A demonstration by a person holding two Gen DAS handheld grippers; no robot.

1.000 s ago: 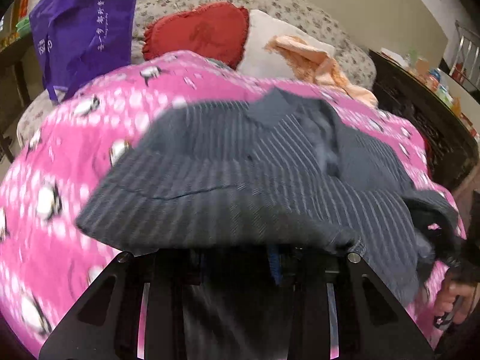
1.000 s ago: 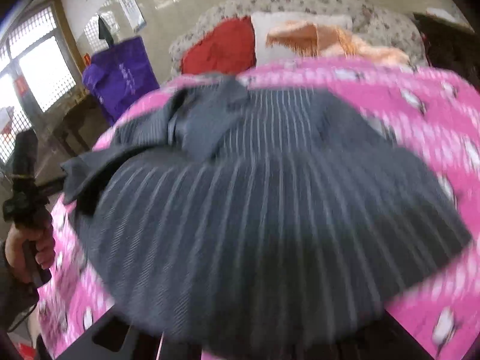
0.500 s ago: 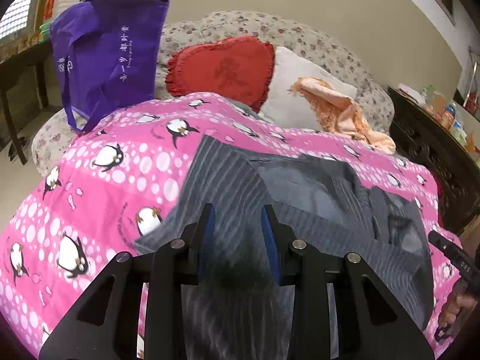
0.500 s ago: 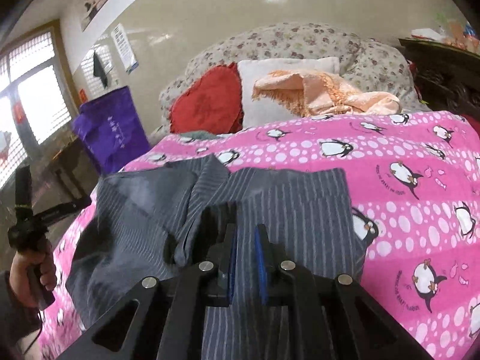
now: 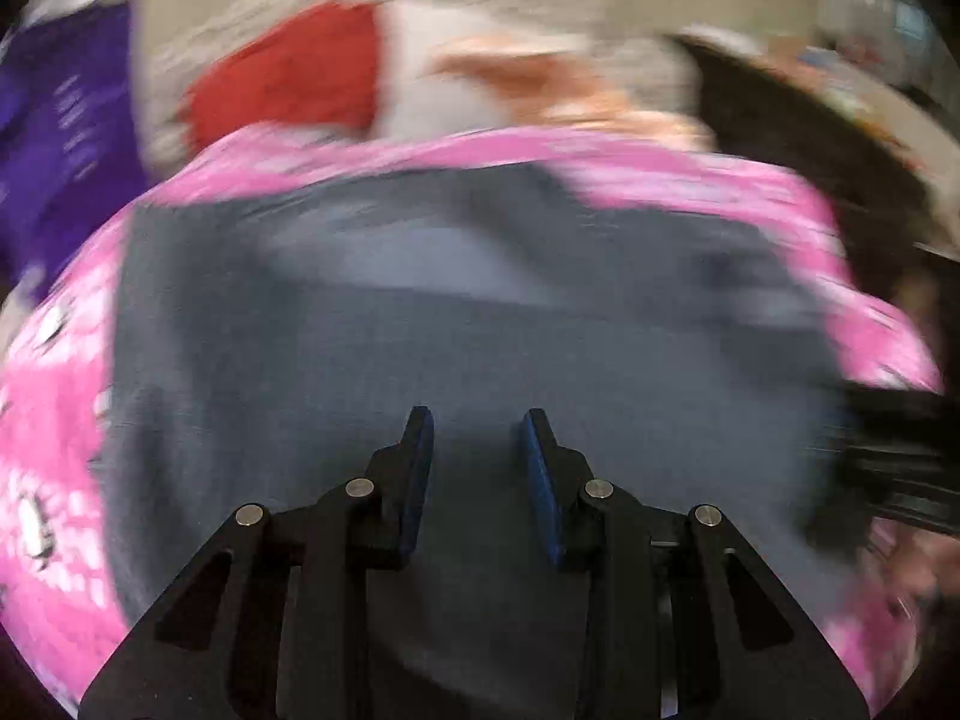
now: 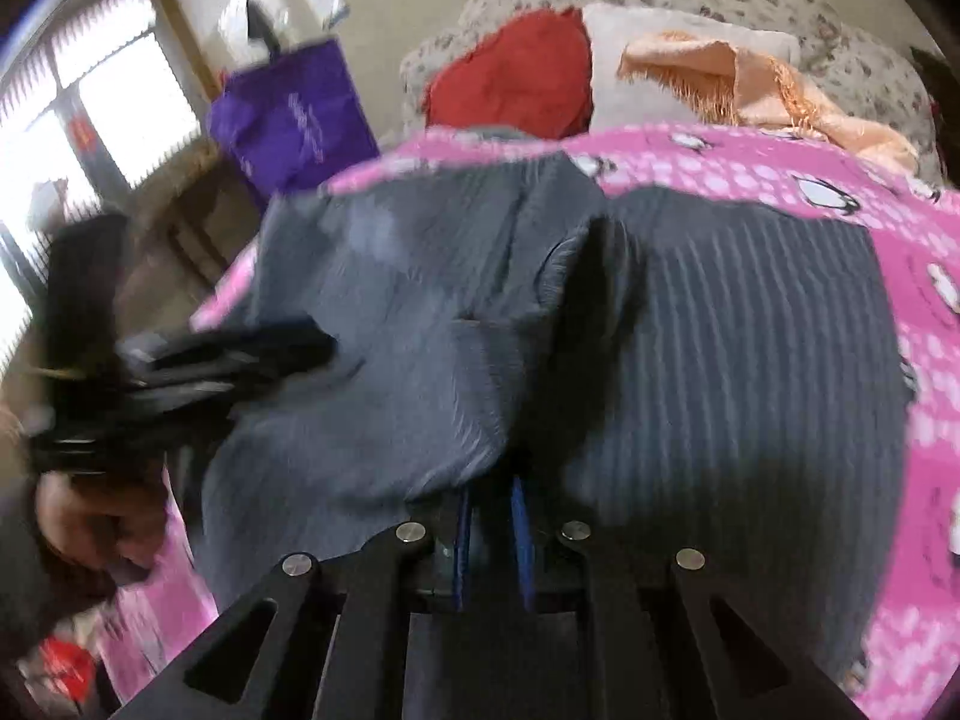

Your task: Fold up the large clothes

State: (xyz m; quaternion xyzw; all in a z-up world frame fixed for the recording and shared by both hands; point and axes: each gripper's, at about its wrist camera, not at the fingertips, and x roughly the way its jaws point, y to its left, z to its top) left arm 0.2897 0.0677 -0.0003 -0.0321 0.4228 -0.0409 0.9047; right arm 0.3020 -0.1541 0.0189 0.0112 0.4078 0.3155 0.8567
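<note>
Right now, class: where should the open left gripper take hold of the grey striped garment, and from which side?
The left gripper should probably pinch the garment's straight left-hand edge, coming in from the pink penguin blanket side. That edge lies flat and exposed; the middle offers only flat cloth.

Garment [image 6: 456,468] hides right fingers [image 6: 521,516].

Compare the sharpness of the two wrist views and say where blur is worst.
Left wrist view: heavy motion blur smears the garment and blanket; only the left gripper is crisp. Right wrist view: sharper, garment stripes readable, blur worst at the left edge; window overexposed.
</note>
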